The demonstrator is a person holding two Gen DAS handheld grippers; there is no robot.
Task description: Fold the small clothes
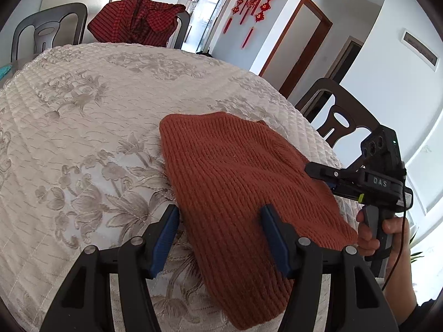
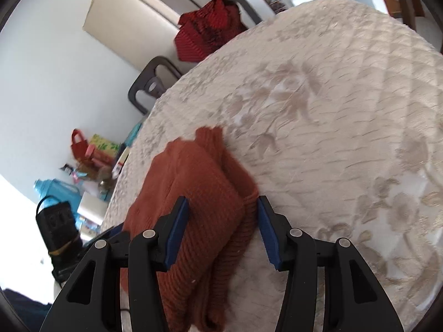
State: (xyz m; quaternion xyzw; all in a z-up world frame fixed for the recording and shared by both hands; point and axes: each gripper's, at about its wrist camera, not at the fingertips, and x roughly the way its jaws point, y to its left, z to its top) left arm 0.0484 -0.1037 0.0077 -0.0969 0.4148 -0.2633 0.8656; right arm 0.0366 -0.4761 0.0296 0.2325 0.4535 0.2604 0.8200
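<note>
Sweater: a rust-orange ribbed knit sweater [image 1: 243, 177] lay folded on the table, close in front of both grippers.
Table: a round table under a cream quilted cloth with a pale flower pattern [image 1: 83, 105] carried the sweater near its edge.
Left gripper: the left gripper [image 1: 220, 235] pointed down at the near part of the sweater with its jaws apart; its right blue pad [image 1: 272, 238] sat over the knit, its left blue pad [image 1: 166, 238] just off the sweater's left edge over the cloth. The pads did not press the fabric.
Sweater from the left gripper: it stretched ahead and to the right, and its near end ran back between and under the fingers.
Right gripper: the right gripper [image 2: 224, 229] also stood with jaws apart, with no squeeze on the fabric visible; the left pad [image 2: 177, 229] lay over the knit, the right pad [image 2: 267, 229] just beside the sweater's folded right edge.
Sweater from the right gripper: it lay ahead and to the left, with stacked layers showing along its right side.
Hand: a hand [image 1: 371, 235] held the right gripper's handle at the sweater's far right edge.
Background: a red checked garment [image 1: 138, 19] hung over a chair beyond the table, well apart from both grippers.
</note>
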